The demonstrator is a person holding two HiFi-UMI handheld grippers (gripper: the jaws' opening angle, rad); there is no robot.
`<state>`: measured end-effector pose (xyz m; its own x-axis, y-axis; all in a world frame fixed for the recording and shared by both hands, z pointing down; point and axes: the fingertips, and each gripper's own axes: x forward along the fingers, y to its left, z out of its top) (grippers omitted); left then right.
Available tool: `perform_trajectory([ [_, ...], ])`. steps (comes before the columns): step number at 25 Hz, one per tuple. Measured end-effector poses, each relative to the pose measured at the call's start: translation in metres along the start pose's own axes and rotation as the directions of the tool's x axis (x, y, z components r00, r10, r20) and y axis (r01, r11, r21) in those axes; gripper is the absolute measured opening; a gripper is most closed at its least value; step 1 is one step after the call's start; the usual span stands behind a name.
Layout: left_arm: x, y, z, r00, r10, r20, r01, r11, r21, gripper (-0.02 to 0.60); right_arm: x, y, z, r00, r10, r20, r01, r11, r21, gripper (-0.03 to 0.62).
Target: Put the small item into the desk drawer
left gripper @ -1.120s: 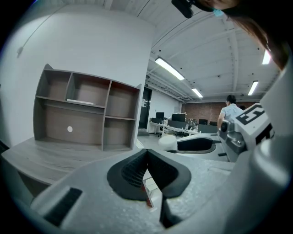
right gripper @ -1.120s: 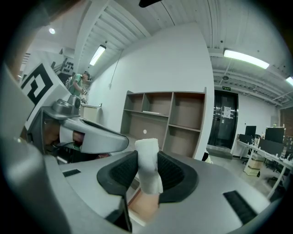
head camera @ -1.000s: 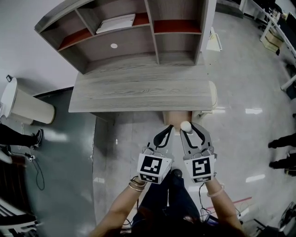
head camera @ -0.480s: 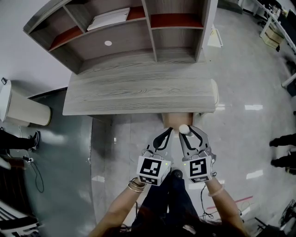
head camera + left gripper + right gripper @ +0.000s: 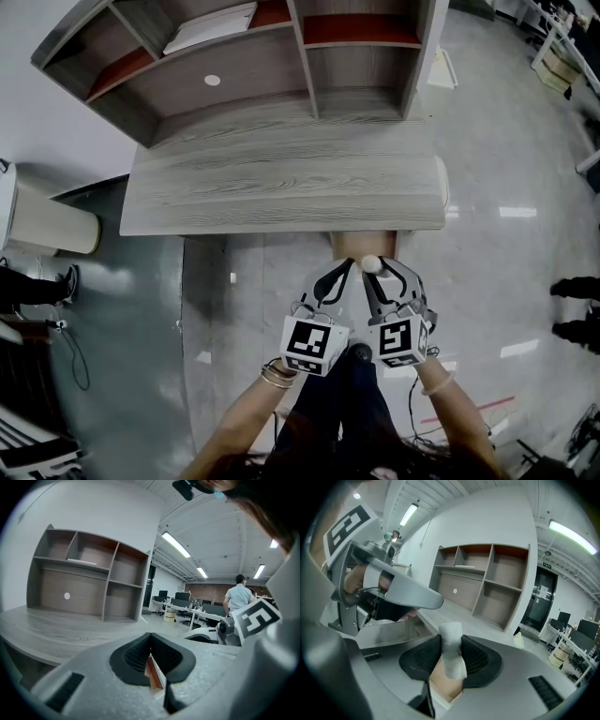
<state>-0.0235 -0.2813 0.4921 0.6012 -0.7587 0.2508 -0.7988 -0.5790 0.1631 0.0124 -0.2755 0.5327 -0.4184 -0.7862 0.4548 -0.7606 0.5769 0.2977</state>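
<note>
The small white item (image 5: 372, 264) is pinched between the jaws of my right gripper (image 5: 377, 270), just in front of the open desk drawer (image 5: 349, 246), whose tan inside shows under the grey wooden desk (image 5: 281, 187). In the right gripper view the white item (image 5: 451, 654) stands upright between the black pads of the right gripper (image 5: 451, 641), and the drawer (image 5: 393, 627) lies lower left. My left gripper (image 5: 339, 274) hangs close beside it on the left, jaws shut with nothing in them. In its own view the left gripper (image 5: 150, 637) shows its tips touching.
A hutch with open shelves (image 5: 309, 56) stands on the desk's back, a white sheet (image 5: 211, 26) on one shelf. A white bin (image 5: 47, 223) sits at the left. Shoes of people (image 5: 574, 289) show at the right on the glossy floor. My legs are below the grippers.
Both grippers have sunk a little and stayed side by side at the drawer's front. The white item has stayed in the right jaws throughout.
</note>
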Motion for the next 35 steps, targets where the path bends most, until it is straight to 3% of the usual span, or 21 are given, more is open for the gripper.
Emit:
perform_trajectory([
  [35, 0.065, 0.055, -0.114, 0.997, 0.028, -0.076, -0.033, 0.997, -0.064, 0.015, 0.113, 0.023, -0.136, 0.975, 0.055, -0.217, -0.072, 0.995, -0.072, 0.120],
])
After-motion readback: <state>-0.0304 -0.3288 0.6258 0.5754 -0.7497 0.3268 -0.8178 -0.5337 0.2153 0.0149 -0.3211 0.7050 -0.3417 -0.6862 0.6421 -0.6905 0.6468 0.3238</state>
